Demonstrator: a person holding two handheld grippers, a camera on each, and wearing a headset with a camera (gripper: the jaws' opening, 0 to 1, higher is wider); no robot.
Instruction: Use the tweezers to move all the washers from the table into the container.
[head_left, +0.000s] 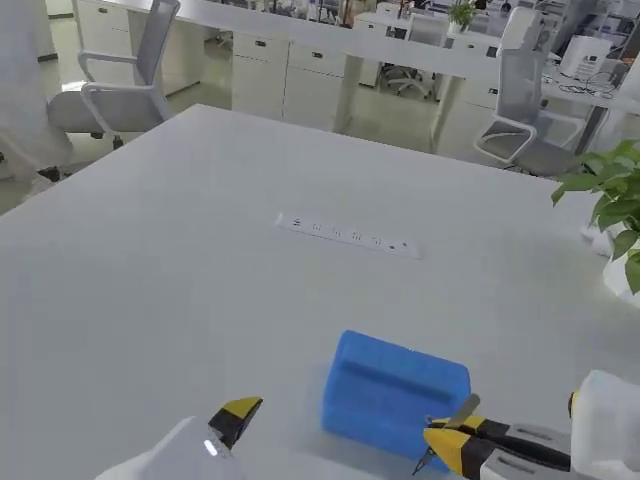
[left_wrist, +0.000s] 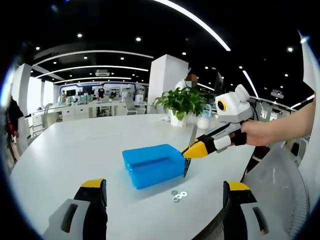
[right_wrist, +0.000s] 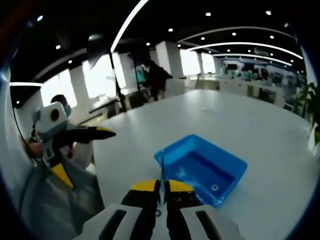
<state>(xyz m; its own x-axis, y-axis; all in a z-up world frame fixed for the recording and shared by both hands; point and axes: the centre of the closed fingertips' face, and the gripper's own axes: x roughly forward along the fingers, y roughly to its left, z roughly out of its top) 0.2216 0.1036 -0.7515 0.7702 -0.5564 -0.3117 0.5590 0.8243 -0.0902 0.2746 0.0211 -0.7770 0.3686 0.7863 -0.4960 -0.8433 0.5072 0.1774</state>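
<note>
Blue plastic sets off the container (right_wrist: 202, 167), an open tub on the white table (head_left: 200, 250) just ahead of both grippers. In the right gripper view a single washer (right_wrist: 214, 188) lies flat on its floor, close to the front right wall. Nearest the camera in that view, the yellow-tipped jaws of the right gripper (right_wrist: 162, 186) are pressed together on the tweezers (right_wrist: 162, 172), whose thin points stick forward over the tub's near rim. The left gripper view shows those tweezers angled downward beside the tub's right corner. Below their tip, the loose washers (left_wrist: 178, 195) sit in a small cluster on the table, just beside the container. A hand (left_wrist: 255, 132) grasps the right gripper, and a bare forearm reaches in from the right. The left gripper (left_wrist: 163, 186) hovers low at the table's near edge with its jaws spread wide apart and nothing between them. In the head view it sits at the lower left and the right gripper at the lower right, with the tub between them. Farther out, a white power strip (head_left: 345, 235) lies flat mid-table and a potted plant (head_left: 610, 200) leans in at the right edge. An office chair (head_left: 120, 80) stands beyond the table's far left corner.
</note>
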